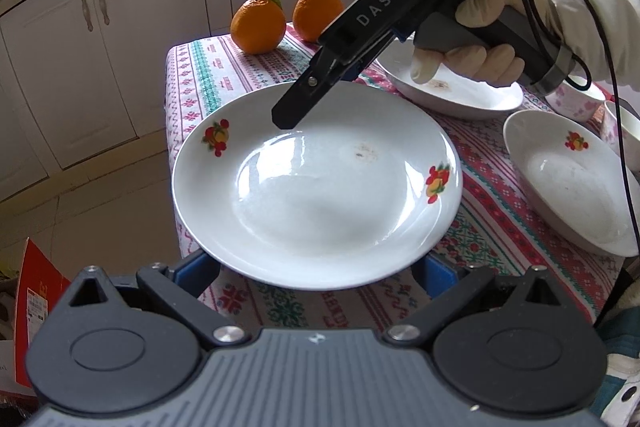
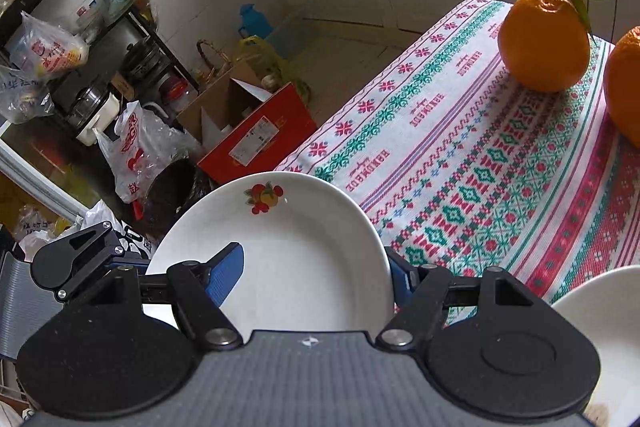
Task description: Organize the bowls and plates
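1. White kitchen cabinets point(image 1: 120, 47) are seen beyond a tabletop point(image 1: 208, 75) spread with a patterned cloth. In the left wrist view, a fruit-printed plate point(image 1: 316, 187) sits at the tabletop's corner.
2. The left hand-held gripper point(image 1: 318, 267) is spread wide and released. Its fingers are tucked beneath the plate's near rim. Whether the plate is borne by them or by the cloth cannot be told.
3. The right hand-held gripper point(image 1: 304, 99) is brought in over the plate's far rim. Two oranges point(image 1: 258, 25) stand beyond the plate, and a second plate point(image 1: 572, 187) lies to its right.
4. In the right wrist view, floor clutter shows behind the plate. The jaws are parted and straddle the rim, with one blue pad point(image 2: 226, 275) over the well and the other outside. Nothing is clamped.
5. The rim should probably be seated deep between the pads before closing, since the glaze may slip.
6. The plate is best kept level, with the support beneath it retained until the grip is firm.
7. Stacking on the second plate is judged the likely aim.
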The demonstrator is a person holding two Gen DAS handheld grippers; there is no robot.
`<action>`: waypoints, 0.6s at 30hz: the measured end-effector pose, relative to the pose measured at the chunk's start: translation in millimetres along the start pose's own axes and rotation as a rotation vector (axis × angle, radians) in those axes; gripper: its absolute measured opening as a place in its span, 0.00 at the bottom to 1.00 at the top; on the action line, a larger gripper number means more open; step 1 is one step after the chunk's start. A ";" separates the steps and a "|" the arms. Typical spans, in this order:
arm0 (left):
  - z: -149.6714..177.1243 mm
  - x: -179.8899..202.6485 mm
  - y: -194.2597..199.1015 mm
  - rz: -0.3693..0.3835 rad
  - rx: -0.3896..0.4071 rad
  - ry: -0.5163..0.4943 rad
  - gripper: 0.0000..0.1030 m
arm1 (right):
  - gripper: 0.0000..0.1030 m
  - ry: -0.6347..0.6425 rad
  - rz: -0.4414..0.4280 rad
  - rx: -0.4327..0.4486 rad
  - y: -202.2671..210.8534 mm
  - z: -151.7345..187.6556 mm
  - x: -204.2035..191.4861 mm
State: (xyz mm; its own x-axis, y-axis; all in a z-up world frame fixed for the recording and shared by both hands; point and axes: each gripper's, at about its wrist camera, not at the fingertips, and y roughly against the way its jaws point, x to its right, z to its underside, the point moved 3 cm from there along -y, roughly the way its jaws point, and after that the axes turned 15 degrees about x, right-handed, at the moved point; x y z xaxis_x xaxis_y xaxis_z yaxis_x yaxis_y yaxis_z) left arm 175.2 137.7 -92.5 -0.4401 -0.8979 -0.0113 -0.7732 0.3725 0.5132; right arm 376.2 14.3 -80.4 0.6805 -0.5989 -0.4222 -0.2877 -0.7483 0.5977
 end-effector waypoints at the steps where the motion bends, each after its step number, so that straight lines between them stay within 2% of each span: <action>1: -0.3 -0.6 -0.7 0.000 -0.001 -0.001 0.98 | 0.76 0.004 0.003 -0.001 -0.9 -0.1 0.2; 18: -2.1 -0.3 -3.3 -0.015 -0.001 -0.024 0.98 | 0.76 0.001 0.015 0.012 -5.8 -1.1 6.0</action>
State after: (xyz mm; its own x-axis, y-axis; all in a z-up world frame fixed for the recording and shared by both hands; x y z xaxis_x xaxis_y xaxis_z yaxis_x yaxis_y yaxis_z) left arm 178.7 136.2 -92.3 -0.4392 -0.8975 -0.0392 -0.7792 0.3588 0.5139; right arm 382.6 15.4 -85.7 0.6767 -0.6098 -0.4127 -0.3056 -0.7425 0.5960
